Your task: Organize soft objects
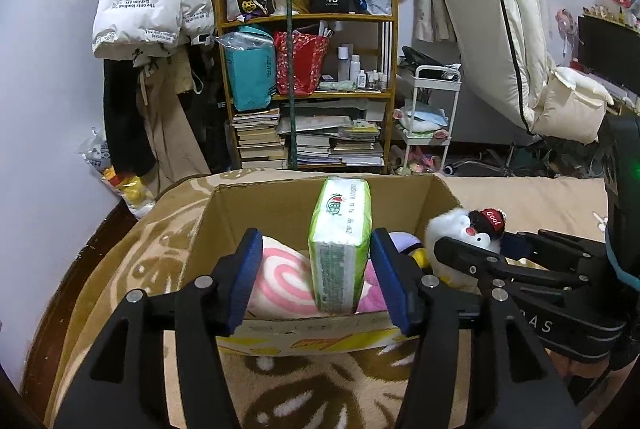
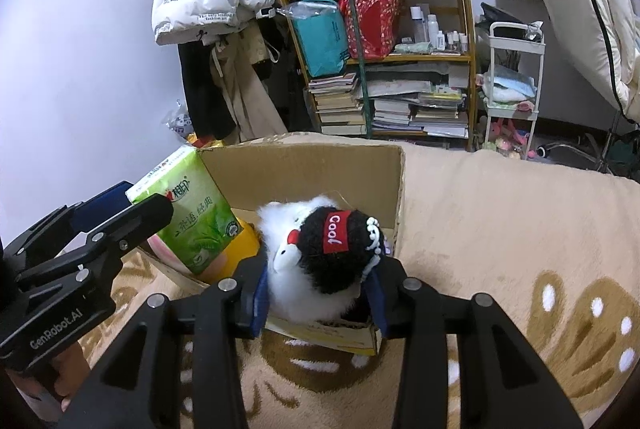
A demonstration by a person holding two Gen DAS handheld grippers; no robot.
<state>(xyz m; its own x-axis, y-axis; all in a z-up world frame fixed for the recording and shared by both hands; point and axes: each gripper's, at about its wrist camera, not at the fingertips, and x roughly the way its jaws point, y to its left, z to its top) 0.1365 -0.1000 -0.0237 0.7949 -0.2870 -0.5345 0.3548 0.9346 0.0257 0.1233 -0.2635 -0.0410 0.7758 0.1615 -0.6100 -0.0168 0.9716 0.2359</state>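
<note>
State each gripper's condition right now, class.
Left gripper: open, with the tissue pack standing loose between its fingers.
Right gripper: closed on the plush penguin.

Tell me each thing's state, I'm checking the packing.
Tissue pack: on end in the box, leaning, between the left gripper's open jaws, pads clear.
Plush penguin: in the box, right gripper pads against it.
Cardboard box: open-topped, on the blanket.
</note>
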